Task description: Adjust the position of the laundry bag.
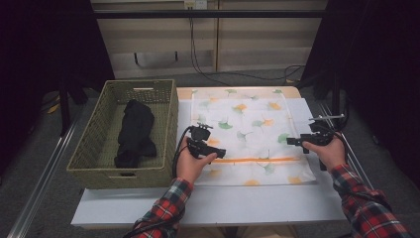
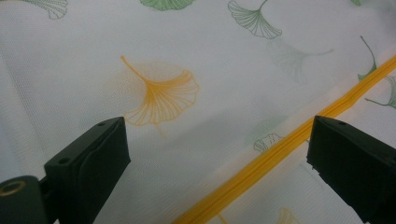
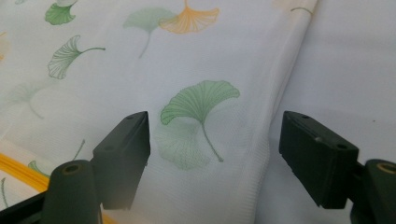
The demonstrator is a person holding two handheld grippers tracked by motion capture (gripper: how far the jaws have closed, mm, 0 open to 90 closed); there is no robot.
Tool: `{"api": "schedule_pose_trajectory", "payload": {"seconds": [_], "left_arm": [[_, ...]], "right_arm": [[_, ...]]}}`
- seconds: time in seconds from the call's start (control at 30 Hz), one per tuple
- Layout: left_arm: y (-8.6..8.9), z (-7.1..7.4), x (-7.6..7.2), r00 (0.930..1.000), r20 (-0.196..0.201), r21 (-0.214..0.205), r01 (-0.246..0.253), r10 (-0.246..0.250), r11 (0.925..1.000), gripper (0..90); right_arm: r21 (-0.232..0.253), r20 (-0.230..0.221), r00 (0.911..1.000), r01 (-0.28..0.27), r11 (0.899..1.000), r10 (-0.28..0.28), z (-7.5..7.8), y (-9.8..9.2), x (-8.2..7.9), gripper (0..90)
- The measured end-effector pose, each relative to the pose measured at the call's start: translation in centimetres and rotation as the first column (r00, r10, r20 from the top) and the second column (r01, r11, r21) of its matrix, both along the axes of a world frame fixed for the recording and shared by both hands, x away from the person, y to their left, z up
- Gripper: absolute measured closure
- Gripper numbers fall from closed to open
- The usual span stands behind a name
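Observation:
A white mesh bag (image 1: 247,134) printed with green and orange ginkgo leaves lies flat on the table, an orange zipper (image 1: 257,159) running across its near part. My left gripper (image 1: 220,152) hovers over the bag's left side near the zipper (image 2: 261,170), jaws wide apart with nothing between them. My right gripper (image 1: 289,141) sits at the bag's right edge, open over the mesh and its seam (image 3: 275,112), gripping nothing. A black garment (image 1: 134,134) lies in the wicker basket (image 1: 89,148) to the left.
The white tabletop (image 1: 208,203) extends in front of the bag. A metal rail (image 1: 44,173) runs along the floor on the left, and another runs on the right. Cables (image 1: 213,74) trail on the floor behind the table.

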State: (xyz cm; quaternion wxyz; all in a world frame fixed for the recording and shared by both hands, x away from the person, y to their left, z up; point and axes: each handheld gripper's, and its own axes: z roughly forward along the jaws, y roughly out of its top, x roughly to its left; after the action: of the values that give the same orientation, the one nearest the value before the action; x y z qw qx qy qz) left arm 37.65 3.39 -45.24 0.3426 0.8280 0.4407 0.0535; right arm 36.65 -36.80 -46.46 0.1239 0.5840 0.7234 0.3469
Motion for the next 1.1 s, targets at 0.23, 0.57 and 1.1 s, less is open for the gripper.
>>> {"api": "schedule_pose_trajectory", "payload": {"seconds": [0.23,0.57,1.1], "left_arm": [[-0.1,0.0,0.0,1.0000,0.000,0.004,0.006,-0.006,1.0000,5.0],[-0.3,0.3,0.0,0.9999,0.005,0.004,0.013,-0.013,0.9999,4.9],[-1.1,0.2,0.3,0.9994,-0.001,-0.001,0.035,-0.035,0.9994,5.0]], "right_arm": [[0.016,0.023,0.9996,-0.015,1.000,0.014,0.6,-0.1,-1.3,21.1],[0.008,0.027,0.9996,-0.009,1.000,0.009,1.1,-0.9,-3.5,20.8],[0.007,0.030,0.9995,-0.013,1.000,0.013,0.3,-2.0,-6.4,25.6]]}}
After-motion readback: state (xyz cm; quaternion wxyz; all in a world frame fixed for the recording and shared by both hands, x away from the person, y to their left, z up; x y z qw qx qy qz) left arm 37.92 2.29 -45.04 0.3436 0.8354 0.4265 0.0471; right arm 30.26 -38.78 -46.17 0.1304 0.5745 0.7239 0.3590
